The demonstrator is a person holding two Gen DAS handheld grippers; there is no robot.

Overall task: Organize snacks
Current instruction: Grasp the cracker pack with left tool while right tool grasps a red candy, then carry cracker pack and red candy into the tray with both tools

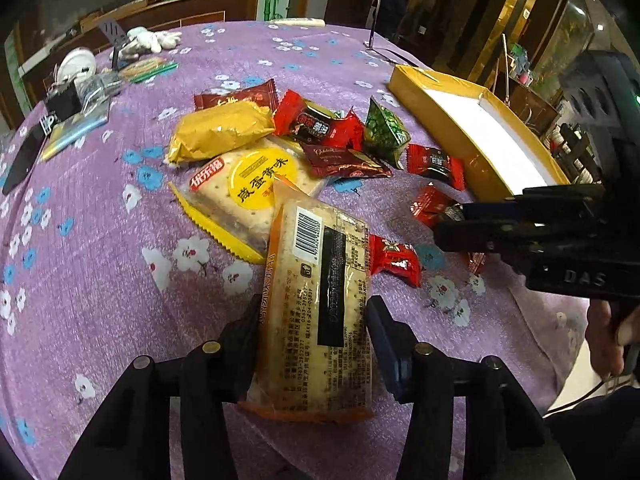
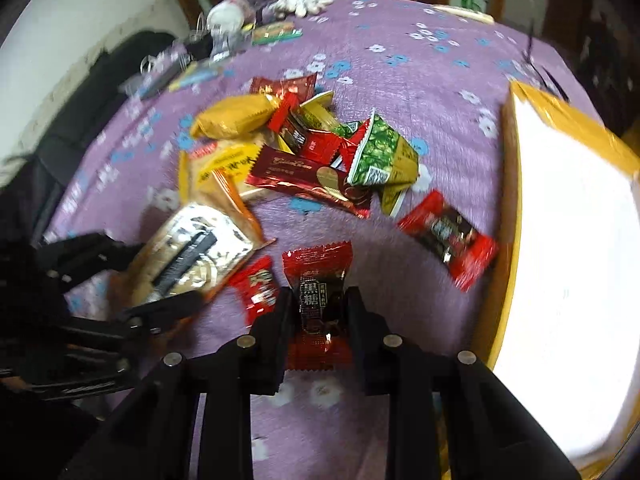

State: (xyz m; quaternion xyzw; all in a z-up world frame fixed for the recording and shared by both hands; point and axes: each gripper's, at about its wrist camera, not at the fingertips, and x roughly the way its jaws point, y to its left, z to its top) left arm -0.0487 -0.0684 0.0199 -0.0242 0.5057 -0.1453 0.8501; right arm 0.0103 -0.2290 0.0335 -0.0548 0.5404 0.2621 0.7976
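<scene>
An orange-edged cracker packet with a barcode lies between the fingers of my left gripper, whose pads press its sides. Its far end rests on a second cracker packet. My right gripper is shut on a red and black candy just above the purple flowered cloth. From the left wrist view, the right gripper comes in from the right with that candy at its tips. The snack pile lies beyond both grippers. A yellow box with a white inside stands open at the right.
Loose red candies lie between the pile and the yellow box. A white bowl, a white glove, a black phone and small clutter fill the far left. A hand holds the right gripper.
</scene>
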